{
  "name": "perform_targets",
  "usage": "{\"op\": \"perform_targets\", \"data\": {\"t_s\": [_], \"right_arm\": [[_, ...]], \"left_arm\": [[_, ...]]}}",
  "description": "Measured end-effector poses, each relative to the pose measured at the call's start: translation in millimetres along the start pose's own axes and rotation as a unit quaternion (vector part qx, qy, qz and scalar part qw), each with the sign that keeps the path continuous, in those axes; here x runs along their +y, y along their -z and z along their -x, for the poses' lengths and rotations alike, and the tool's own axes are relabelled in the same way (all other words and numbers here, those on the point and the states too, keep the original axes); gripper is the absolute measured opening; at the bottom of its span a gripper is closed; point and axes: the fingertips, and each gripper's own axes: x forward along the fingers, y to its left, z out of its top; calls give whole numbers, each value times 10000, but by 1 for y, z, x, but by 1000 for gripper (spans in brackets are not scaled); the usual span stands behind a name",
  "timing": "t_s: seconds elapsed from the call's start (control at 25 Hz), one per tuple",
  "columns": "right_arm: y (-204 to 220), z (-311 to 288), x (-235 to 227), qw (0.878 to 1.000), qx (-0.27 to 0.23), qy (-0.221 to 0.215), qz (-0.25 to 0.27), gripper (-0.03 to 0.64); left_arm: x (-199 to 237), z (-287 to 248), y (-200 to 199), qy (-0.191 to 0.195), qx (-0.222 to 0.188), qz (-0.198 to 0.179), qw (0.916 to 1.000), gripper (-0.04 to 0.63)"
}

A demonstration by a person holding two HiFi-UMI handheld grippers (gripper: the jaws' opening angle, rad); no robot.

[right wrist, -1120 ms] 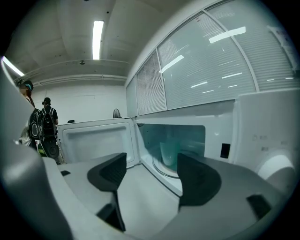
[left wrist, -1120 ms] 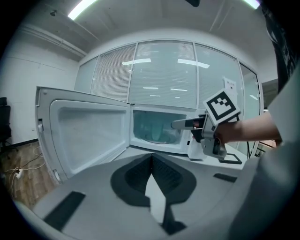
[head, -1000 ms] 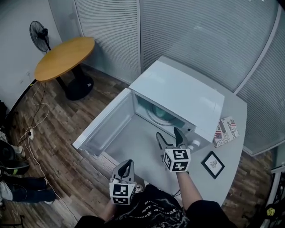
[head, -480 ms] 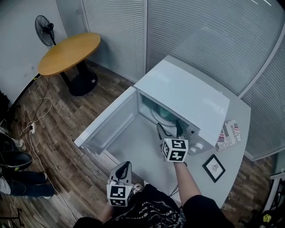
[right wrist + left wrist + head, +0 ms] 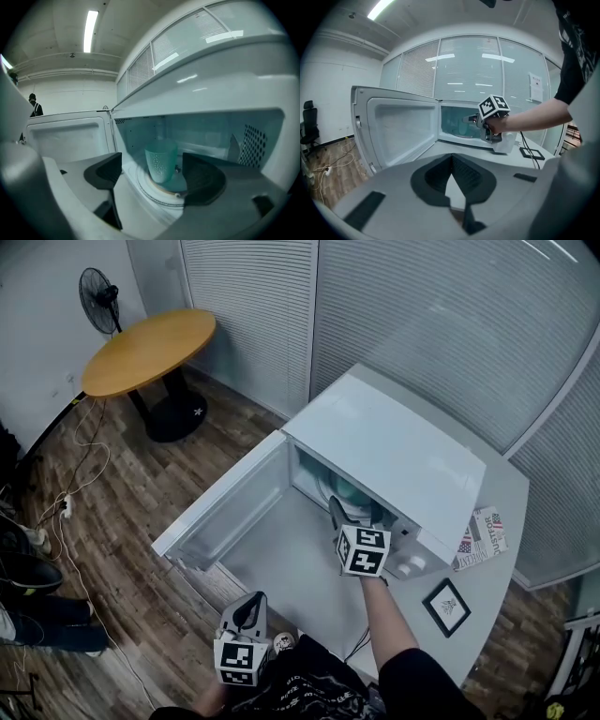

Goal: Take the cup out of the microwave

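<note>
My right gripper [image 5: 354,514] has reached the microwave [image 5: 384,446] mouth, its jaws just spreading wide and empty. The cup [image 5: 161,161] inside the microwave looks ready to grab. My left gripper [image 5: 248,610], jaws together, hangs outside.

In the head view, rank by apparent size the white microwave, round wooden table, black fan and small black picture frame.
White microwave, largest.
Round wooden table.
Black fan and small black picture frame look alike; the fan is farther, so unranked.

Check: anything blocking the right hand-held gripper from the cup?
Nothing visible. The door is swung open; the cup stands on the turntable, straight ahead of the right hand-held gripper, whose jaws have just been opening, nothing between them yet.
</note>
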Motion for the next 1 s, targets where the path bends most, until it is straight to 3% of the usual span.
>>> {"op": "perform_targets", "data": {"t_s": [1.0], "right_arm": [[13,-69,-18,9991,276,327,5,385]], "left_arm": [[10,1,11,44,269,221,9994,7]]}}
